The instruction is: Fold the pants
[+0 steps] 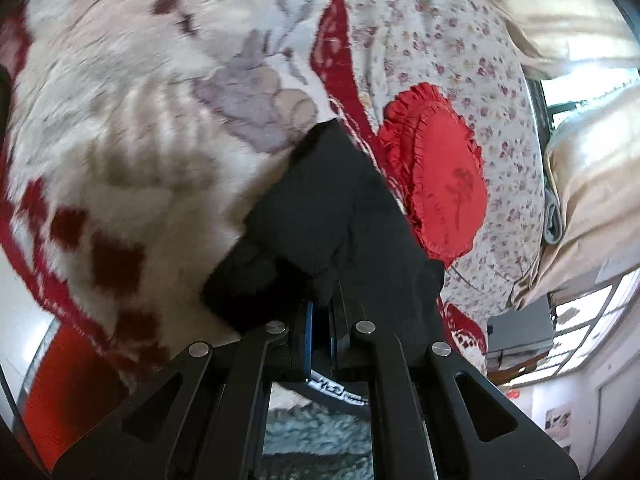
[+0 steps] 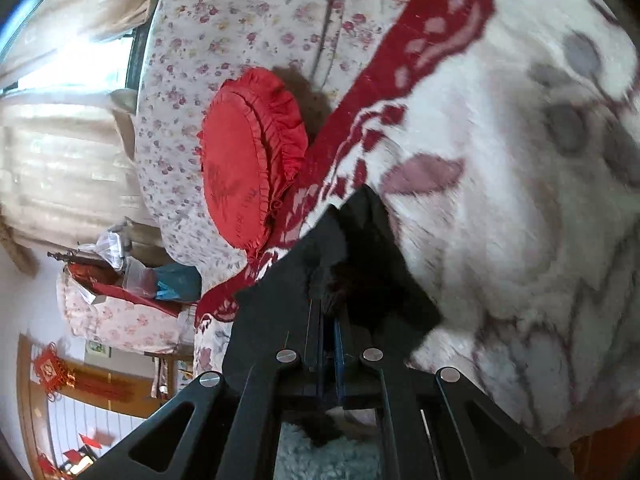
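Black pants [image 1: 332,216] lie stretched across a white and red plush blanket [image 1: 120,128] on a bed. My left gripper [image 1: 320,304] is shut on the near edge of the pants, with the cloth bunched between its blue-edged pads. In the right wrist view the same black pants [image 2: 360,264] run away from the camera over the blanket [image 2: 500,200]. My right gripper [image 2: 328,308] is shut on another part of their near edge, the dark cloth pinched between the pads. Both views are blurred.
A round red frilled cushion [image 1: 440,172], also in the right view [image 2: 248,160], rests on a floral quilt [image 1: 460,40] beside the pants. Cream curtains [image 1: 580,0] and windows are beyond. A shaggy grey rug [image 2: 320,456] lies below the grippers. Cluttered furniture [image 2: 120,280] stands at the left.
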A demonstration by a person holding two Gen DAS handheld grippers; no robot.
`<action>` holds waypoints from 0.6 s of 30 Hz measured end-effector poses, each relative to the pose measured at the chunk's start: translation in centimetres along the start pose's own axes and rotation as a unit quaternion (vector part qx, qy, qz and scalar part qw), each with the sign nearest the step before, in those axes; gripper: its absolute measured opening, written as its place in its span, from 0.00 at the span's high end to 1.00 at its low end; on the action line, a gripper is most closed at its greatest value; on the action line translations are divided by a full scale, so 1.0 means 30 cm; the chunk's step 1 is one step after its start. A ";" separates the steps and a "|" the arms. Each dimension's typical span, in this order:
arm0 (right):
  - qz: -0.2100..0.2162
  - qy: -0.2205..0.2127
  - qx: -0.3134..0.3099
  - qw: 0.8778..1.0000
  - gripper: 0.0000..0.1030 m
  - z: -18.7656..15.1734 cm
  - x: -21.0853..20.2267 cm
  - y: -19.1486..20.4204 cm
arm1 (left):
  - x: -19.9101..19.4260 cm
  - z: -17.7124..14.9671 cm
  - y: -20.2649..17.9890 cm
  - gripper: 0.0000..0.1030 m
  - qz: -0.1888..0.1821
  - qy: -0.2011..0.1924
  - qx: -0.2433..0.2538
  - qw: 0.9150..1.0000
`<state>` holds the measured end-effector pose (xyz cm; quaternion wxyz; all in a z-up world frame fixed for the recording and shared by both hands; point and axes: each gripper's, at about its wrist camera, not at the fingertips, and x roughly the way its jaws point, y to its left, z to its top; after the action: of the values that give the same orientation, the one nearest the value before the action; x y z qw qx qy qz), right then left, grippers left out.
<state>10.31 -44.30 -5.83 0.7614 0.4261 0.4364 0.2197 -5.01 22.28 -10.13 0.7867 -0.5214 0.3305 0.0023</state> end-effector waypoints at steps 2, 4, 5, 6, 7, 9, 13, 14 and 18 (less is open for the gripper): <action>0.002 -0.003 -0.010 1.000 0.96 0.006 -0.009 0.014 | -0.018 -0.003 -0.003 0.96 -0.005 -0.001 0.001 1.000; -0.002 -0.003 -0.021 1.000 0.96 0.010 -0.011 0.028 | -0.029 -0.006 -0.004 0.96 -0.004 -0.003 0.007 1.000; -0.006 -0.003 -0.026 1.000 0.96 0.011 -0.008 0.031 | -0.028 -0.010 0.000 0.96 -0.002 -0.002 0.008 1.000; -0.013 -0.002 -0.029 0.999 0.96 0.013 -0.003 0.030 | -0.026 -0.011 0.006 0.96 0.000 -0.002 0.007 1.000; -0.021 -0.003 -0.028 0.999 0.96 0.012 0.002 0.024 | -0.017 -0.012 0.007 0.96 0.003 -0.001 0.004 1.000; -0.027 -0.007 -0.027 0.999 0.96 0.008 0.001 0.011 | -0.013 -0.027 0.020 0.96 0.002 -0.002 -0.001 1.000; -0.038 -0.023 -0.037 0.998 0.96 -0.001 -0.026 0.010 | -0.049 -0.049 0.021 0.96 -0.009 -0.014 0.006 1.000; -0.041 -0.025 -0.038 0.998 0.96 -0.002 -0.032 0.008 | -0.056 -0.052 0.023 0.96 -0.012 -0.016 0.005 1.000; -0.044 -0.030 -0.038 0.998 0.97 -0.013 -0.047 -0.009 | -0.086 -0.057 0.054 0.96 -0.017 -0.030 -0.004 0.999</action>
<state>9.23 -45.25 -5.49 0.7984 0.3837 0.4237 0.1893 -8.48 22.48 -10.50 0.7943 -0.5296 0.2975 0.0062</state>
